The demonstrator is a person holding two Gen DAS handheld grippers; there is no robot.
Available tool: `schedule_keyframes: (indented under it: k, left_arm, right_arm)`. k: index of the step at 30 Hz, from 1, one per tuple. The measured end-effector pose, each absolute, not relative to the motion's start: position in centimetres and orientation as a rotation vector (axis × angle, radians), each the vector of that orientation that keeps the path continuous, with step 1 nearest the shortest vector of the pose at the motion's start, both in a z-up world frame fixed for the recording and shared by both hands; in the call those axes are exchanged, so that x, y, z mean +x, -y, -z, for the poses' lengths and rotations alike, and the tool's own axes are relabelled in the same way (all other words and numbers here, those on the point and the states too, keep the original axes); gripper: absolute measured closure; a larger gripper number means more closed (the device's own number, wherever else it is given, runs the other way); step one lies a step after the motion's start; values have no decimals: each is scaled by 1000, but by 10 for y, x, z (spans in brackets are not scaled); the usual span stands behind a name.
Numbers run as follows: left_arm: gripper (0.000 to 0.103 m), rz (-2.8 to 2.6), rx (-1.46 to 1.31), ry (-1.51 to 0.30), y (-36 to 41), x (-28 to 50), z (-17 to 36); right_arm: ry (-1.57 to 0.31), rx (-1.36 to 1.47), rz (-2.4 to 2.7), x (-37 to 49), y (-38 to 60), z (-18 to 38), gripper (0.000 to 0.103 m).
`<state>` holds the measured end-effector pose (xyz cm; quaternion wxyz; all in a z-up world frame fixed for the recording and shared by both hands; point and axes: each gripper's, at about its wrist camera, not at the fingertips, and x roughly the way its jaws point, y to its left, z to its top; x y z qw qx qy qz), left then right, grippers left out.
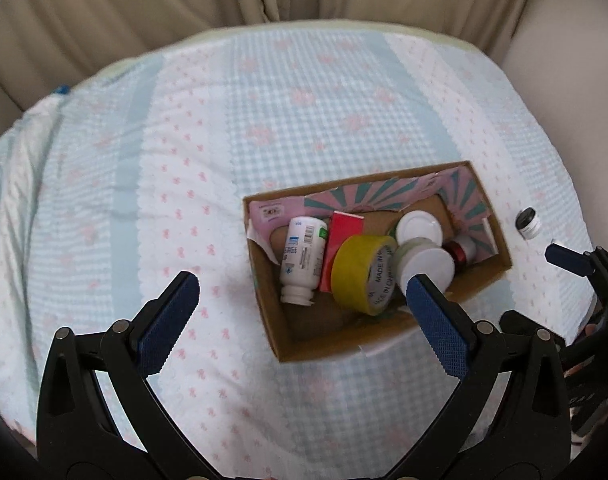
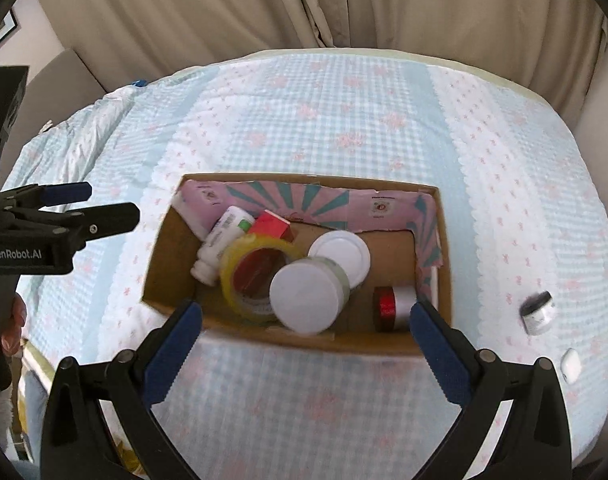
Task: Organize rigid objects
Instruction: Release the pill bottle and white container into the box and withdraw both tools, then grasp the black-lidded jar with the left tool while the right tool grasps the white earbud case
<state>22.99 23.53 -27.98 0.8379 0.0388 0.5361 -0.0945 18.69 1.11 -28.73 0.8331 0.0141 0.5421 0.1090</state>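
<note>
An open cardboard box [image 1: 287,336] [image 2: 171,240] sits on a bed with a blue checked cover. Inside lie a white bottle [image 1: 301,254] [image 2: 217,240], a red box [image 1: 340,240] [image 2: 271,224], a yellow tape roll [image 1: 360,276] [image 2: 243,272], two white-lidded jars [image 1: 426,266] [image 2: 308,296] and a red-and-silver tape roll [image 2: 392,306]. A small black-and-white jar [image 1: 528,223] [image 2: 538,312] lies on the cover right of the box. My left gripper [image 1: 304,286] is open and empty at the box's near left. My right gripper [image 2: 306,320] is open and empty over the box's near wall.
Beige curtains [image 2: 304,4] hang behind the bed. A small white object [image 2: 571,364] lies on the cover near the small jar. The right gripper [image 1: 572,260] shows at the right edge of the left wrist view, the left gripper [image 2: 79,204] at the left of the right wrist view.
</note>
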Motion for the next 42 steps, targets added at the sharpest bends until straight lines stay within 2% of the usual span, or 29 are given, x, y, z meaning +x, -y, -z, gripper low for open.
schedule_keyframes:
  k: [10, 22, 31, 37, 42]
  left_arm:
    - [0, 191, 101, -996, -204, 184, 204]
    - [0, 206, 29, -890, -88, 118, 146]
    - [0, 253, -13, -842, 34, 93, 143]
    - [0, 346, 72, -853, 105, 100, 159]
    - [0, 423, 130, -885, 143, 124, 193]
  right_arm:
    - [-1082, 24, -144, 134, 37, 211, 0]
    - [-967, 20, 29, 76, 154, 146, 0]
    - [-902, 39, 80, 51, 255, 120, 0]
    - [-927, 86, 132, 52, 300, 135, 0]
    - [-957, 156, 205, 58, 328, 162, 0]
